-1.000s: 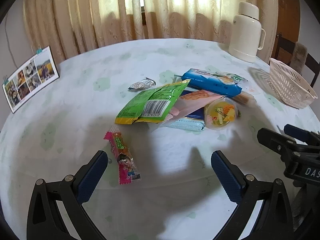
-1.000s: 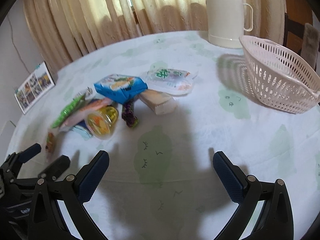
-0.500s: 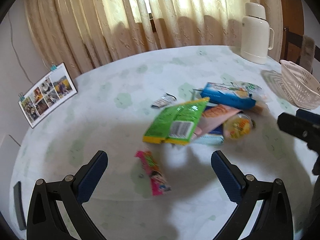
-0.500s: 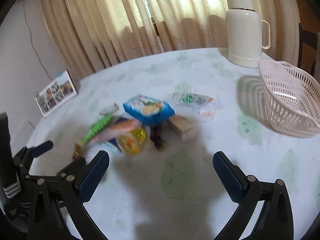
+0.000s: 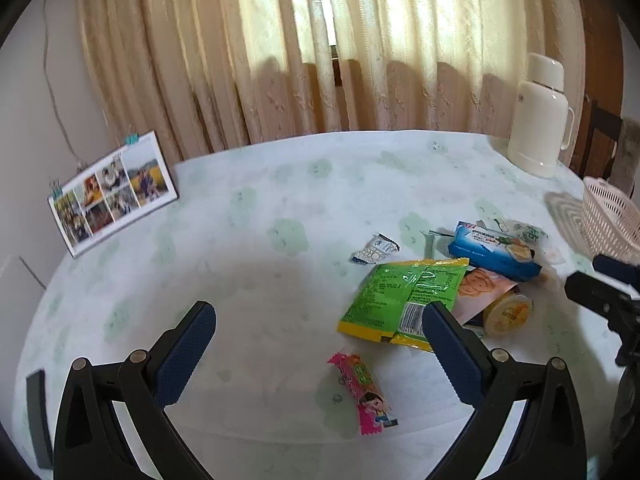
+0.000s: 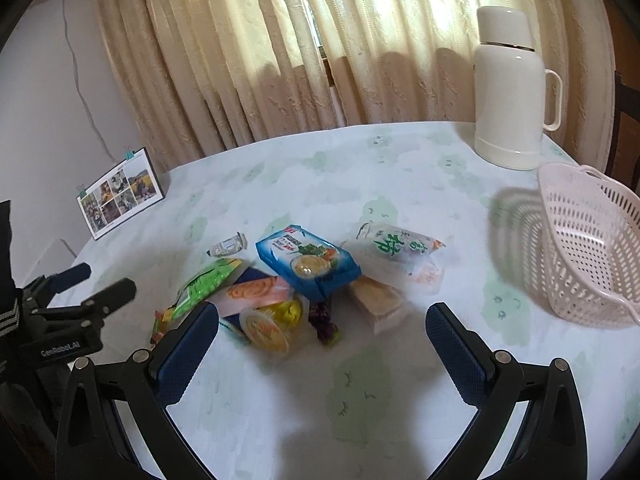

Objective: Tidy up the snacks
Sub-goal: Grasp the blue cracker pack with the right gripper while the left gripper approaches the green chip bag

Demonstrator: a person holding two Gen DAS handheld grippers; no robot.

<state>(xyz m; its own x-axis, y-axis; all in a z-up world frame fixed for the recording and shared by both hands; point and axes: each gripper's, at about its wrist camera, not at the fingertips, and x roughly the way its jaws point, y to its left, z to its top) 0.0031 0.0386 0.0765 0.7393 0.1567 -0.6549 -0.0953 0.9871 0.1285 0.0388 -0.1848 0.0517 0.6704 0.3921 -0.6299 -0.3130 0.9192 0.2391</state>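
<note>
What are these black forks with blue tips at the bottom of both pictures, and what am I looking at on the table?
Each fork is a hand-held claw with two fingers; a person carries one in each hand, and a wide-angle camera on each looks forward along the fingers. One picture is from the left claw, the other from the right claw. Both are open and hold nothing.

On the round table lies a heap of snacks: a green packet, a blue packet, a yellow jelly cup, and, lying apart, a pink candy. A white basket, seemingly empty, stands at the right, with a white thermos behind it. A photo calendar stands at the left.
</note>
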